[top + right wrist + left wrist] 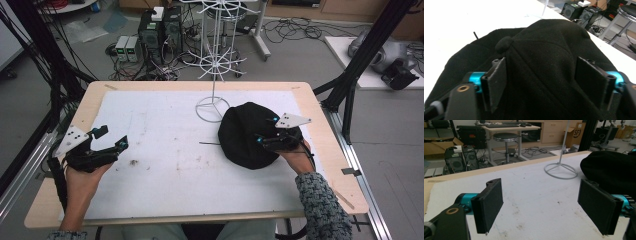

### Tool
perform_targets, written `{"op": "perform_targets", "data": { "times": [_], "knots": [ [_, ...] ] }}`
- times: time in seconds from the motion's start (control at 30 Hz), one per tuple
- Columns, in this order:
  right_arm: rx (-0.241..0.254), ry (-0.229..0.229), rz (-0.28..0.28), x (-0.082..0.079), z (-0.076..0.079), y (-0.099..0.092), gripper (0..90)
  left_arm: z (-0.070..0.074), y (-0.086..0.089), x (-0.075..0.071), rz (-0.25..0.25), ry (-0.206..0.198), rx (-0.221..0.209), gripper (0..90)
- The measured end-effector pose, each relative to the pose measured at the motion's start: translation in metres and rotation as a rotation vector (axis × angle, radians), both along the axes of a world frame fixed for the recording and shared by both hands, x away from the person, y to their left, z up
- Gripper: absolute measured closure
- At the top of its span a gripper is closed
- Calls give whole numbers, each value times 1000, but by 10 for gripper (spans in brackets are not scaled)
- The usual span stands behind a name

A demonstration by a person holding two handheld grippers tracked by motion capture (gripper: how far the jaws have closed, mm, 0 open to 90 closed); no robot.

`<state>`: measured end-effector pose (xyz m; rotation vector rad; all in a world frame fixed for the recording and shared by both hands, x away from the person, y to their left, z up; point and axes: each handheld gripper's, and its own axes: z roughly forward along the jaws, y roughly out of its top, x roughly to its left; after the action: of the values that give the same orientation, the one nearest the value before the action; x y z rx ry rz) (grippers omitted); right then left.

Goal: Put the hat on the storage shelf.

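**Right gripper set over the black hat, left gripper held apart**

A black hat [248,135] is seen right of centre in the high view, lying on the white sheet [165,150] that covers the table [90,100]. Just beyond its upper left edge the ring base of a white wire stand [212,107] is placed. The right gripper [270,138] is laid against the right side of the hat. In the right gripper view, its two pads [497,82] are shown spread wide at lower left and lower right of the frame, with the crown of the hat [544,62] bulging up between them; whether the pads press on the fabric cannot be told. A small button [504,44] is seen on top of the hat, left of centre.

The left gripper [112,140] is held at the lower left of the high view, well apart from the hat. Its jaws are spread wide and nothing is held between them.
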<state>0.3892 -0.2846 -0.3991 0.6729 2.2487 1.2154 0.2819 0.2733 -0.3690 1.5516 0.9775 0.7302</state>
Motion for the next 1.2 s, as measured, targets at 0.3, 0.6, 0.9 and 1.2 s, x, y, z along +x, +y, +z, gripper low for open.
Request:
{"op": "perform_targets", "data": {
  "times": [0.3, 0.6, 0.9, 1.2],
  "knots": [
    [-64, -5, 5, 2, -2, 2, 541, 0, -1, 0, -4, 1, -1, 204],
    [-72, 27, 8, 3, -2, 0, 828, -1, 0, 0, -2, 3, -6, 204],
    [-26, -10, -30, -3, 9, 1, 866, 0, 1, 0, -1, 2, -11, 204],
    [75, -37, -102, -5, 24, 0, 870, 1, 2, -1, 2, -3, -17, 204]
  ]
}}
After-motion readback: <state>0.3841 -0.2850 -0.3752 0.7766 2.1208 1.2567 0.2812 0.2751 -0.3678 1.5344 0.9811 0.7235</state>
